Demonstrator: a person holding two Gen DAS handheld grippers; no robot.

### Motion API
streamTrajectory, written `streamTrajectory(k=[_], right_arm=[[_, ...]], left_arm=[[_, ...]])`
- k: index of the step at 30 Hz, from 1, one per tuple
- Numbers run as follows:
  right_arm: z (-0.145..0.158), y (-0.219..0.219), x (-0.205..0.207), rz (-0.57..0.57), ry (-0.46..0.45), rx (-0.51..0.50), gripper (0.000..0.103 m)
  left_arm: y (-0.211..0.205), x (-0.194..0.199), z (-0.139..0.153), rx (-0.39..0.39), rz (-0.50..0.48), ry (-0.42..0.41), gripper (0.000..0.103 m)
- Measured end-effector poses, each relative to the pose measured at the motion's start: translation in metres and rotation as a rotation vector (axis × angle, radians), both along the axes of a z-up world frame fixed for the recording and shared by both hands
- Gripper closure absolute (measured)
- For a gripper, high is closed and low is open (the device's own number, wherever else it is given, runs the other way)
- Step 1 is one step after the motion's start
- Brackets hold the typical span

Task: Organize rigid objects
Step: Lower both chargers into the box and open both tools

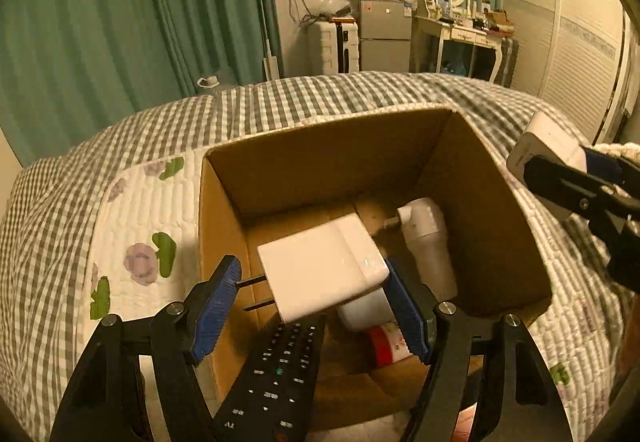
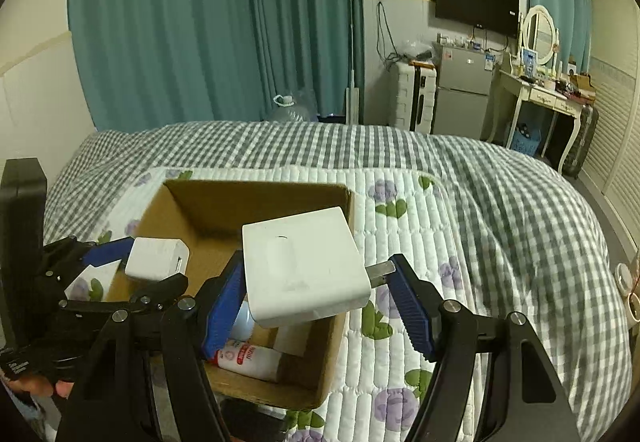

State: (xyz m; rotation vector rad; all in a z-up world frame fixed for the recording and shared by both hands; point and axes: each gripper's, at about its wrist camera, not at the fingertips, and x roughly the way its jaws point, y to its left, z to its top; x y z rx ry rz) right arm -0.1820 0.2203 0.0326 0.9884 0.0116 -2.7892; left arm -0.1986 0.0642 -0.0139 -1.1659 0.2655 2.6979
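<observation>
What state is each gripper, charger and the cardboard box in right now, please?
left gripper: shut on left charger, over the box.
right gripper: shut on right charger.
cardboard box: open-topped, on the bed, partly filled.
remote: under left gripper.

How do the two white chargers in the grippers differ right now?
The left charger shows two thin prongs pointing at one pad; the right charger shows one wide blade end-on against a pad. In the right wrist view, the left charger hangs over the box opening; the right charger overlaps the box's near corner. Both are white, rounded blocks clamped between blue pads.
</observation>
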Motion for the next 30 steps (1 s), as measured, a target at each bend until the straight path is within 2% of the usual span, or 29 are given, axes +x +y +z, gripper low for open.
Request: streamTrajectory(k=[2,6,15,26,28,29,30], right_arm=[[-0.004,0.002,0.0,0.004,-0.002,-0.004,0.033],[-0.007,0.004,-0.005,0.007,-0.007,-0.023,0.033],[-0.008,-0.018,-0.025,0.026,0.004,-0.007,0.033],[-0.048,-0.058,-0.048,0.048,-0.063,0.041,0.032],[-0.05,-0.06,-0.051,0.05,-0.098,0.028,0.028],[-0.049,-0.059,-0.051,0.051,-0.105,0.021,0.021],[-0.046,-0.058,-0.048,0.046,-0.098,0.024,0.019]], left_arm=[[-0.001,0.0,-0.001,0.007,-0.013,-0.007,0.028],[-0.007,0.005,0.009,0.026,-0.01,0.025,0.014],[-0.038,0.014,0.034,0.068,0.07,0.078,0.014],[-0.069,0.02,0.034,0.095,0.139,0.073,0.014],[-0.071,0.024,0.035,0.104,0.141,0.07,0.013],[-0.073,0.026,0.036,0.108,0.145,0.068,0.01],[-0.075,0.028,0.037,0.108,0.151,0.07,0.005]])
